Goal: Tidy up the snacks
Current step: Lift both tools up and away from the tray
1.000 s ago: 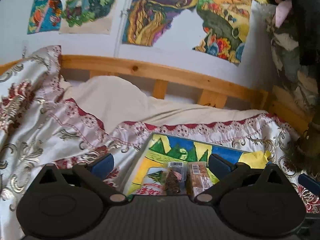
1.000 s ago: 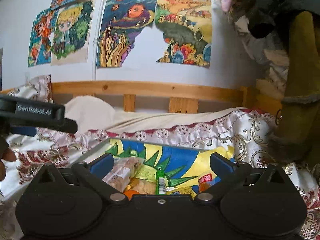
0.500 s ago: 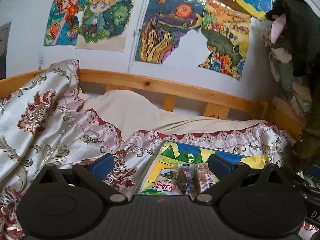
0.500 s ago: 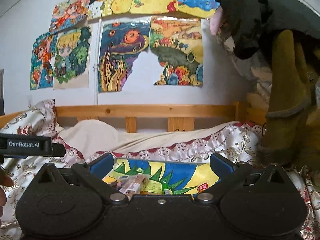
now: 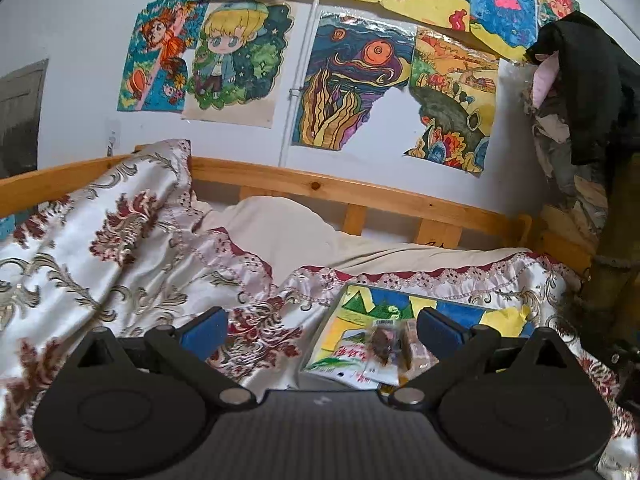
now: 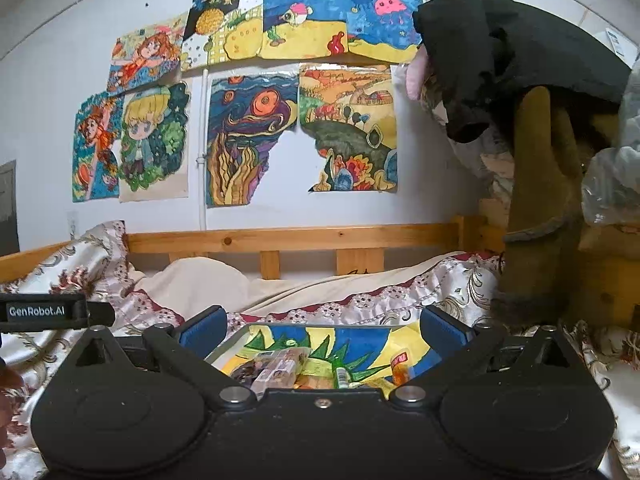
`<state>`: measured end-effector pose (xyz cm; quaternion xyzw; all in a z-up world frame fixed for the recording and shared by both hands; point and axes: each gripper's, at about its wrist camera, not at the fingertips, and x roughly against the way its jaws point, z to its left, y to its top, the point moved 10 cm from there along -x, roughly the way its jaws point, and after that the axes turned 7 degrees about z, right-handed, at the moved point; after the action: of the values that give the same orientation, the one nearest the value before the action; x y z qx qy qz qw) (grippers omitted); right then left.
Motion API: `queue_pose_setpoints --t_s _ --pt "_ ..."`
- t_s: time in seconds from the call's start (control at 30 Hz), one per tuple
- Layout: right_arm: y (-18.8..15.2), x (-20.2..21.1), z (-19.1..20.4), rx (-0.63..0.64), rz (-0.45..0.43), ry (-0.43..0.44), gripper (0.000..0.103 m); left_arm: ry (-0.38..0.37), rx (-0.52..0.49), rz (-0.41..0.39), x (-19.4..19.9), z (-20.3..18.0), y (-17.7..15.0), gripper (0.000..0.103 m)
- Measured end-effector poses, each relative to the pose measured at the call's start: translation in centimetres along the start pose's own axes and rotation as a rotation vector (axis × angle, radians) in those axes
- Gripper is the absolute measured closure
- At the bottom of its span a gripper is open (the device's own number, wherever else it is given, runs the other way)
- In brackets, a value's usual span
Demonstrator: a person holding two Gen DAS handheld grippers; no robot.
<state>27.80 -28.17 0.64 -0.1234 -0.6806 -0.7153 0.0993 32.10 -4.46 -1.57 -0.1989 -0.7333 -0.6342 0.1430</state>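
Right wrist view: we hold our right claw (image 6: 320,330) wide open and empty above the bed, snacks (image 6: 280,370) heaped at 6 o'clock on the painted board (image 6: 360,340), seemingly as a sorting surface. Left claw (image 5: 320,326) likewise gapes, snacks at 5 o'clock.

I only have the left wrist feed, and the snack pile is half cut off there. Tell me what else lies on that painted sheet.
Observer: The right wrist view shows a small green bottle among the packets, just right of a clear-wrapped bar.
Operator: Keep going, further right.
Observer: An orange packet with a red label lies right of the bottle, towards the right side of the painted sheet.
Operator: Now report the right gripper.
Observer: The right gripper is open, with nothing between its fingers.
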Motion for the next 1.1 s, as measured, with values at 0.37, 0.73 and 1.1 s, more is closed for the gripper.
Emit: queue_pose_setpoints --t_s 0.37,0.73,1.1 --pt "-1.3 4.3 0.9 0.005 -0.009 -0.007 0.001 0.013 -0.048 -0.005 4.0 0.7 -1.9 0.000" --pt "-3.1 6.8 0.5 -0.015 0.030 -0.031 0.001 0.052 -0.052 0.011 6.8 2.7 -3.6 0.000" --pt "-4.9 9.0 1.0 -0.016 0.072 -0.031 0.001 0.102 -0.056 0.059 9.3 4.1 -5.3 0.000"
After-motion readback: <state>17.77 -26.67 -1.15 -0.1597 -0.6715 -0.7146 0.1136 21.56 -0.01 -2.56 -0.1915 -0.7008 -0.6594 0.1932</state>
